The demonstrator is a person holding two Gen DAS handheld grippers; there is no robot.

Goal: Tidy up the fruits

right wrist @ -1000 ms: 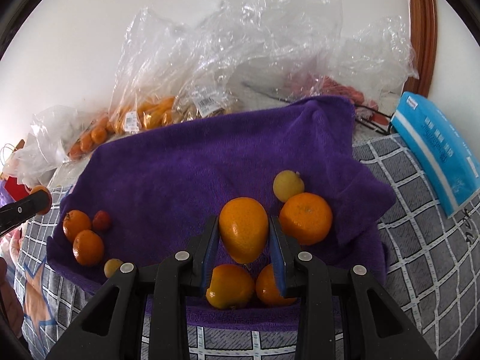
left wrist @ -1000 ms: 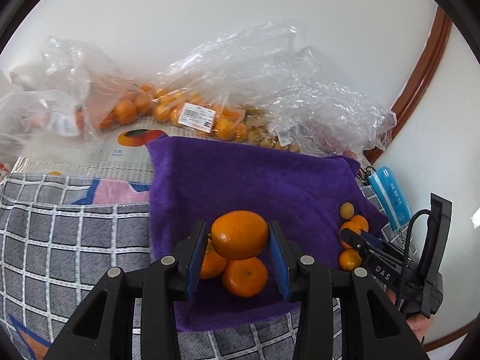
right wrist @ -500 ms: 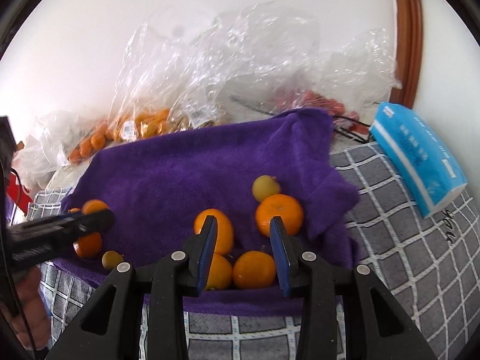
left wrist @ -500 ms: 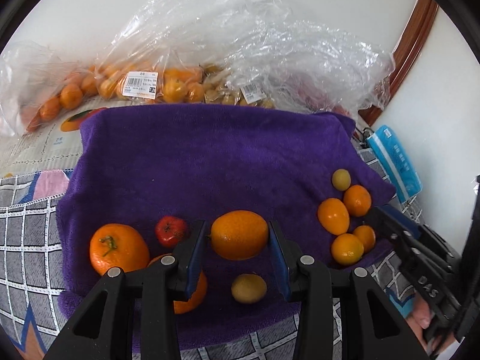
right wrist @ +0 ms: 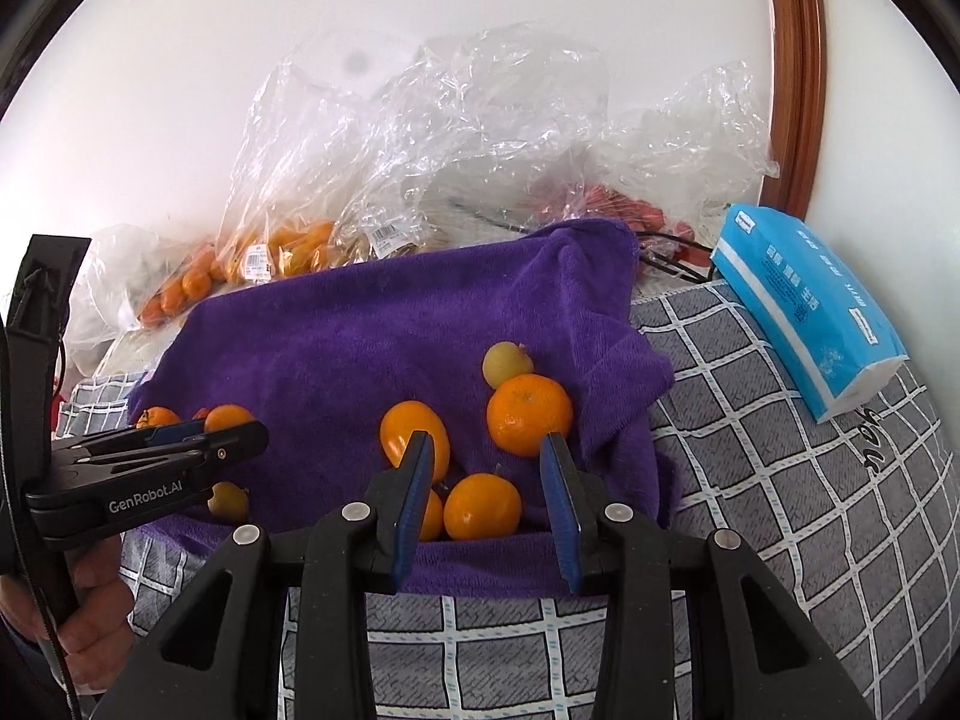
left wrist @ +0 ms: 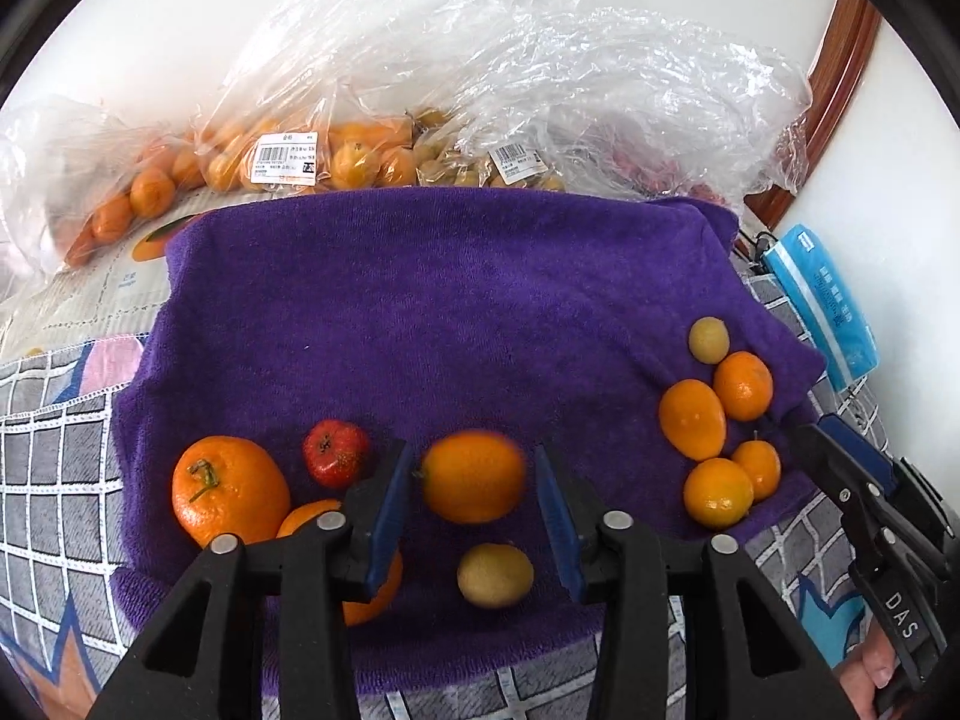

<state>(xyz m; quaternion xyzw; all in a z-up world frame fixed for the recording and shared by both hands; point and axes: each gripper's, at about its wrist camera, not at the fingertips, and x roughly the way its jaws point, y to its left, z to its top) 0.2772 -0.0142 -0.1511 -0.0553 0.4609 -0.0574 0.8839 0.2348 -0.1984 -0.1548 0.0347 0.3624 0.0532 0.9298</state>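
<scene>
While the left gripper (left wrist: 474,516) hovers over the near left part of the purple towel (left wrist: 456,312), its jaws are opening and a blurred orange (left wrist: 473,475) sits between the blue pads, with a gap showing on each side, so the pads no longer press on it. Just below that fruit a small yellow-green fruit (left wrist: 495,575) lies on the towel close to its near edge. Toward the near left corner sit a large orange with a stem (left wrist: 230,489), a small red fruit (left wrist: 335,453) just beside it, and another orange (left wrist: 360,558) partly hidden behind the left finger.

At the near right corner of the towel a cluster lies close together: an oval orange (right wrist: 414,439), a round orange (right wrist: 529,414) with a yellow-green fruit (right wrist: 507,363) touching its far side, and two small oranges (right wrist: 482,507) near the towel's front edge. The right gripper (right wrist: 489,516) hangs above that cluster, jaws spread and pinching nothing.

Clear plastic bags (left wrist: 480,108) holding more oranges and other fruit line the far edge, against the wall. A blue tissue pack (right wrist: 807,312) rests on the grey checked cloth (right wrist: 780,510) to the right of the towel
</scene>
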